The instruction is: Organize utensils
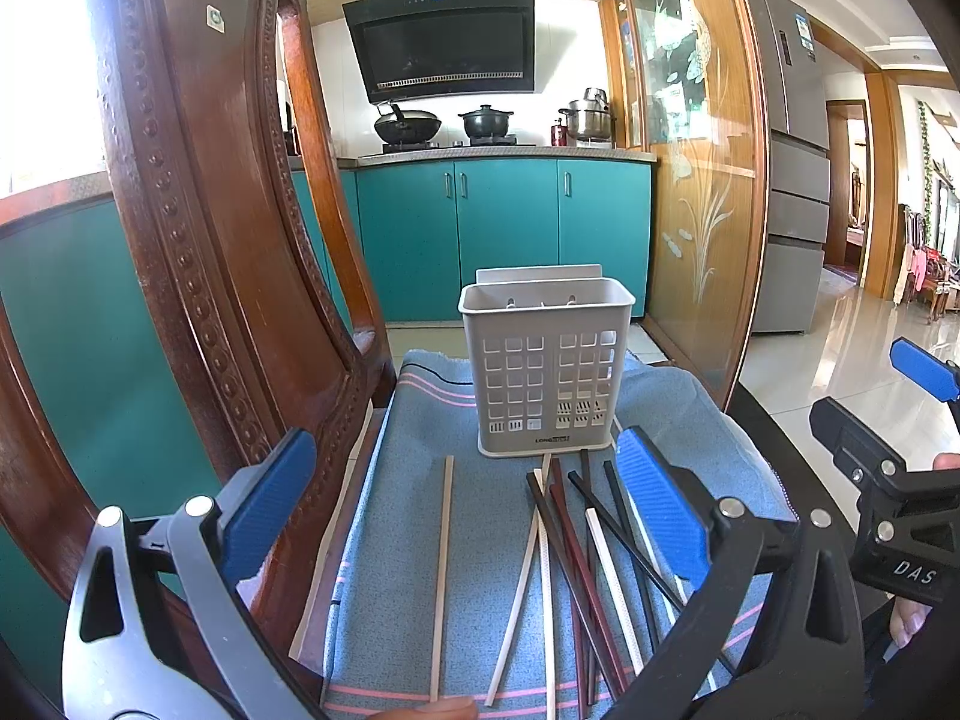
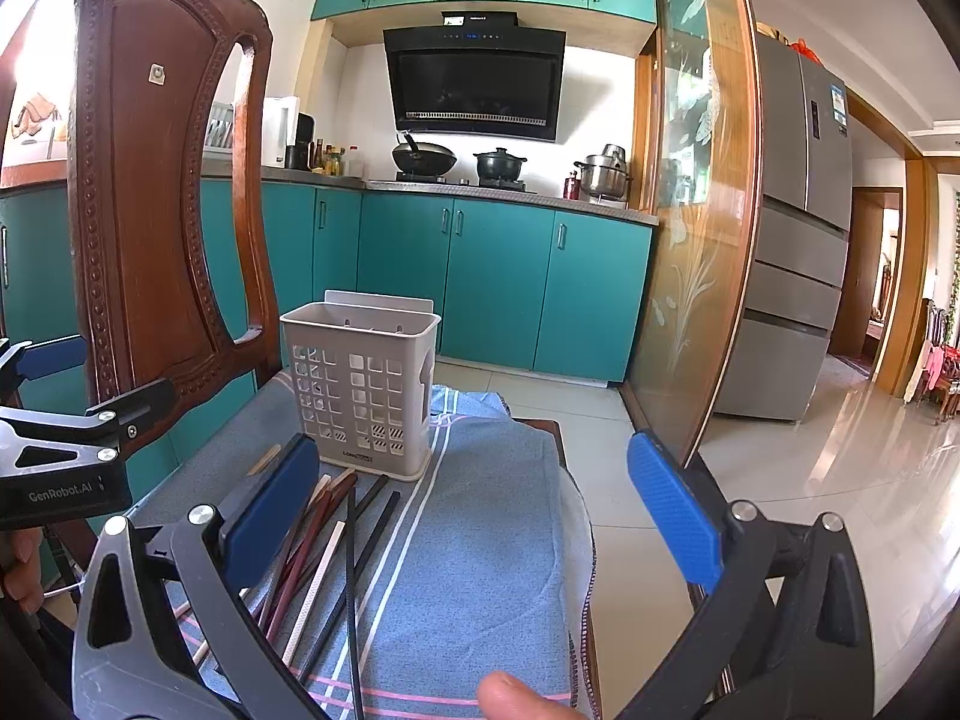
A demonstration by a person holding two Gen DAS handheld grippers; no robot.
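Both the left claw (image 1: pixel 462 516) and the right claw (image 2: pixel 474 510) hang wide open and hold nothing above the blue cloth (image 1: pixel 480 510) on the chair seat. Below them, loose chopsticks (image 1: pixel 576 552) lie crossed, one pale chopstick (image 1: pixel 443 570) apart; light, stiff and slippery-looking, each is probably best pinched mid-length. Beyond stands the empty grey slotted holder (image 1: pixel 546 366).

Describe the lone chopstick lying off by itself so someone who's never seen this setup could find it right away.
Start at the grey slotted utensil holder standing on the blue cloth beside the carved wooden chair back. Loose chopsticks are heaped in front of it. The one you want is the pale wooden chopstick, lying straight and alone on the chair side of that heap, touching none of the others.
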